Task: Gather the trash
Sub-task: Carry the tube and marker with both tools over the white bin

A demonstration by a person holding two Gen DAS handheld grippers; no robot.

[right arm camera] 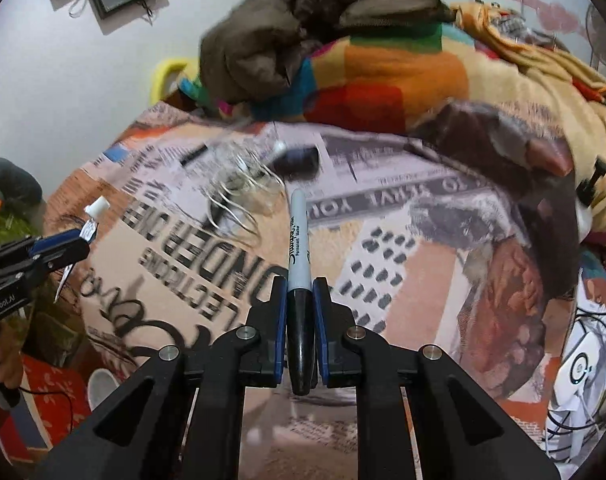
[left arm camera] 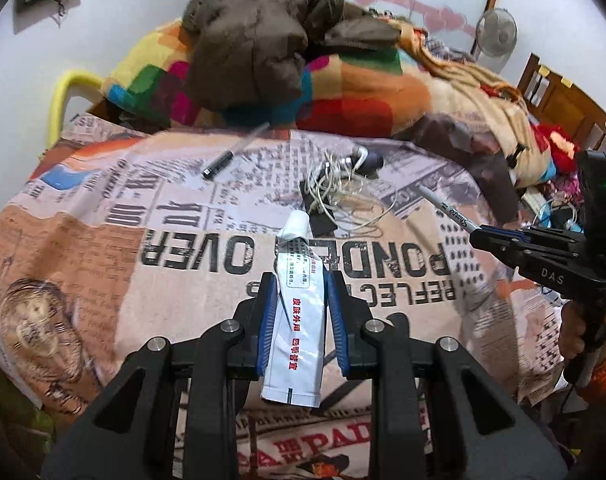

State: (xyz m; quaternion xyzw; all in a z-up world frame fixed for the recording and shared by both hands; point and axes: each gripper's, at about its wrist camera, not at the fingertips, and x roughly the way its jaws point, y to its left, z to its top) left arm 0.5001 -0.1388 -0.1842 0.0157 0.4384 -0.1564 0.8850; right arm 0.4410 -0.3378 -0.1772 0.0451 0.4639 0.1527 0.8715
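My left gripper (left arm camera: 299, 280) is shut on a white squeezed ointment tube (left arm camera: 297, 320) with red print, held above the newspaper-print bedspread (left arm camera: 103, 248). My right gripper (right arm camera: 299, 284) is shut on a Sharpie marker (right arm camera: 299, 264) with a black cap. The right gripper (left arm camera: 479, 236) with the marker (left arm camera: 447, 210) shows at the right of the left wrist view. The left gripper (right arm camera: 79, 244) with the tube (right arm camera: 93, 216) shows at the left of the right wrist view. A tangle of white earphone cable (left arm camera: 343, 188) and a black pen (left arm camera: 219, 165) lie on the bedspread ahead.
A heap of colourful blanket (left arm camera: 363, 92) and a brown jacket (left arm camera: 255, 40) fills the back of the bed. A dark small object (left arm camera: 373, 160) lies by the cable. Cables and clutter (right arm camera: 583, 360) sit off the bed's right side. A fan (left arm camera: 497, 32) stands far right.
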